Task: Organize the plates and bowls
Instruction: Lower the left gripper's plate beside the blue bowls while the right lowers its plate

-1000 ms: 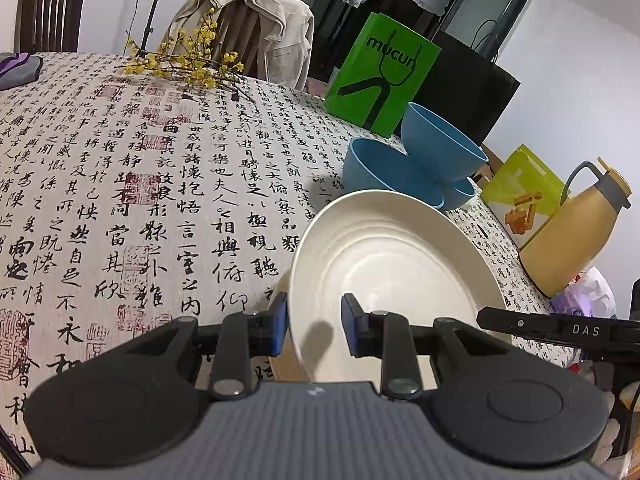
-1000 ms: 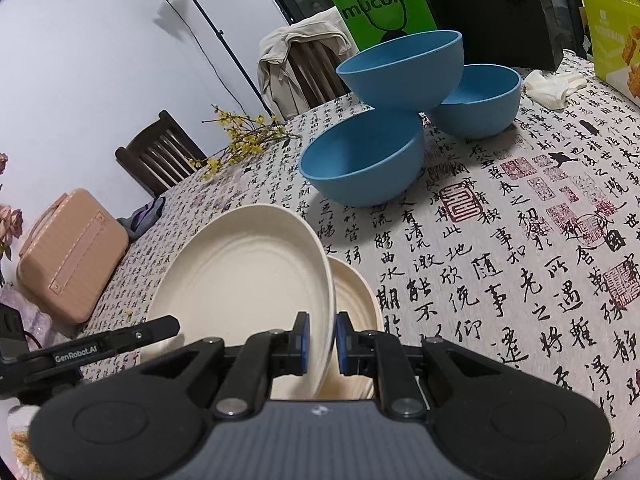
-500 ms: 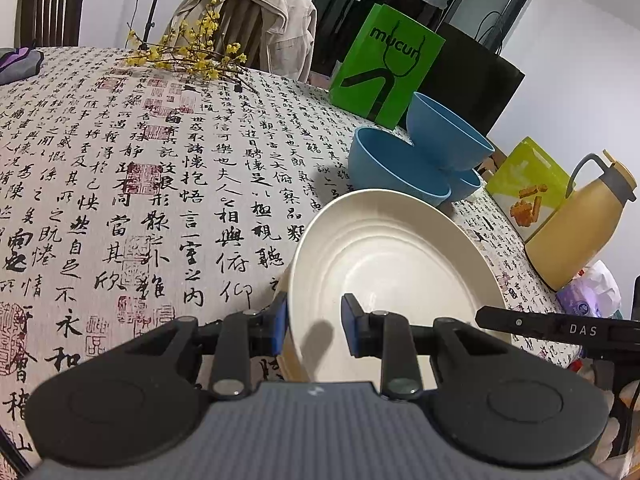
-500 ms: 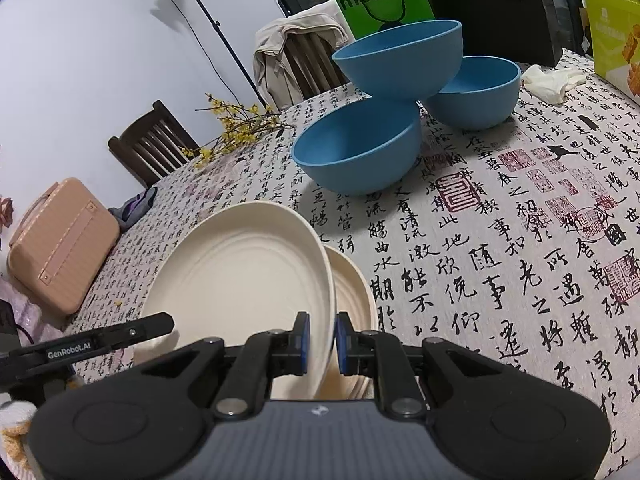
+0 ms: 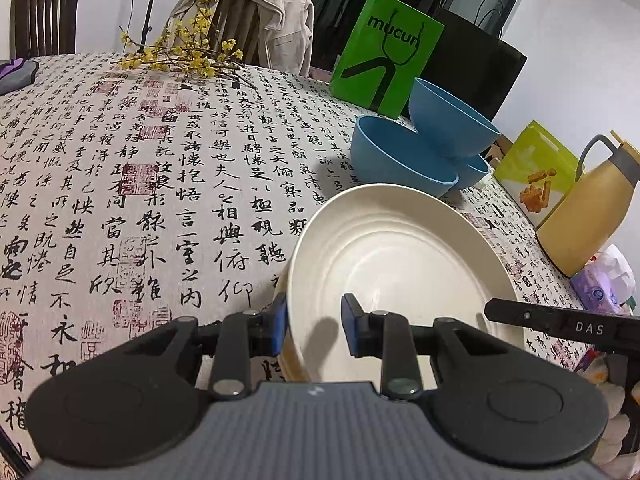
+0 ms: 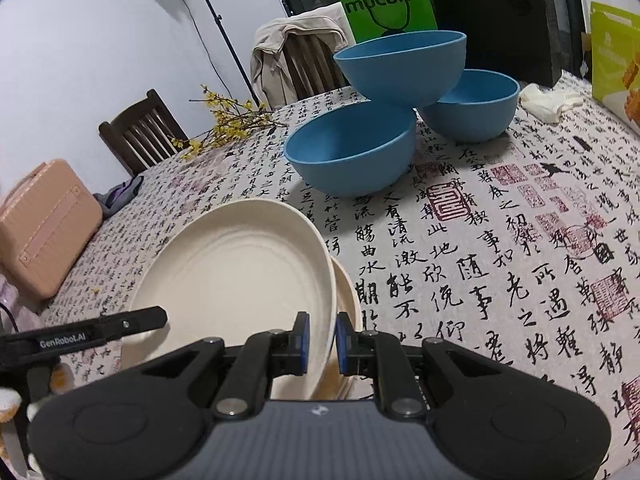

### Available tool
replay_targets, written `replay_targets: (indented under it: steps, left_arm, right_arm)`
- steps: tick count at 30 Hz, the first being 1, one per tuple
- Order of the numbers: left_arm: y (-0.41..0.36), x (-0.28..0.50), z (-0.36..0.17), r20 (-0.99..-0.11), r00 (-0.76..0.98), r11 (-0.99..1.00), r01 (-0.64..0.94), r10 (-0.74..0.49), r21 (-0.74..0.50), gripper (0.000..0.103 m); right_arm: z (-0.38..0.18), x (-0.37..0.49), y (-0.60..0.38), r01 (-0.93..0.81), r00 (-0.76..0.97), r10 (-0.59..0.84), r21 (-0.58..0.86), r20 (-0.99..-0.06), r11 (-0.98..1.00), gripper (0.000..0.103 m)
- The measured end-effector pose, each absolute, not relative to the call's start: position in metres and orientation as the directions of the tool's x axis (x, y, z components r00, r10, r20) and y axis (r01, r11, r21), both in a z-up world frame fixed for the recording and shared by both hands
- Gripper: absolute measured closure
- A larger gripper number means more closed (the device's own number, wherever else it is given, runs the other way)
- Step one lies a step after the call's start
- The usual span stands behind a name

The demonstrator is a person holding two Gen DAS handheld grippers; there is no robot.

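- The right tongs [image 6: 321,338] are clamped on the near rim of a cream plate [image 6: 236,276], one blue pad on each face of the rim, and the plate is tilted, its right edge raised
- Under that tilted plate lies a second cream plate [image 6: 347,300], flat on the counter [image 6: 500,240]; only its right edge shows past the upper one
- The left tongs [image 5: 313,326] stand apart, straddling the left rim of the same cream plate [image 5: 400,264]: the left pad sits just outside the rim, the right pad hangs over the plate's inside; whether either pad touches the plate I cannot tell
- In the left view the lower plate [image 5: 285,360] shows as a darker sliver under the upper plate's left edge
- Three blue bowls sit farther back on the counter: a front bowl [image 6: 352,152] stands on the cloth, a rear bowl [image 6: 472,104] stands beside it to the right, and a top bowl [image 6: 400,64] rests tilted across the rims of both
- The bowls are apart from the plates, with bare calligraphy-print tablecloth [image 5: 140,180] between them
- Behind the bowls a green bag [image 5: 386,52] printed "mucun" stands upright
- A sprig of yellow flowers [image 5: 188,52] lies on the far side of the counter, and a chair draped with a beige jacket [image 5: 256,12] stands behind it
- A tan thermos jug [image 5: 592,216] stands at the counter's right edge in the left view
- A pink case [image 6: 44,236] sits at the left edge in the right view
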State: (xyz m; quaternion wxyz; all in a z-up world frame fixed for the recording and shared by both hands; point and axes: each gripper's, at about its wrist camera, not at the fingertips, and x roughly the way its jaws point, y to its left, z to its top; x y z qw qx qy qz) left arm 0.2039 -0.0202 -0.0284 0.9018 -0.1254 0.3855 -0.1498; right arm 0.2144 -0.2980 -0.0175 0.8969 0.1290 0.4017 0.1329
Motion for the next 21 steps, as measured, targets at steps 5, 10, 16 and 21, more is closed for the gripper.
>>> replay_targets:
  steps: [5,10,16,21]
  left_arm:
    - [-0.025,0.205,-0.03,-0.663,0.657,0.929,0.178,-0.357,-0.324,0.075]
    - [-0.028,0.206,-0.032,-0.67,0.657,0.935,0.185,-0.347,-0.303,0.075]
    - [-0.031,0.206,-0.035,-0.672,0.655,0.936,0.188,-0.344,-0.296,0.075]
    - [-0.031,0.206,-0.036,-0.673,0.657,0.938,0.189,-0.34,-0.289,0.075]
  right_arm:
    - [-0.019,0.214,-0.295,-0.142,0.654,0.316,0.298,-0.687,0.944,0.088]
    - [-0.021,0.212,-0.29,-0.156,0.671,0.284,0.244,-0.685,0.957,0.088]
    - [-0.025,0.21,-0.286,-0.161,0.685,0.256,0.201,-0.682,0.966,0.088]
    - [-0.028,0.209,-0.284,-0.171,0.691,0.243,0.173,-0.681,0.97,0.088]
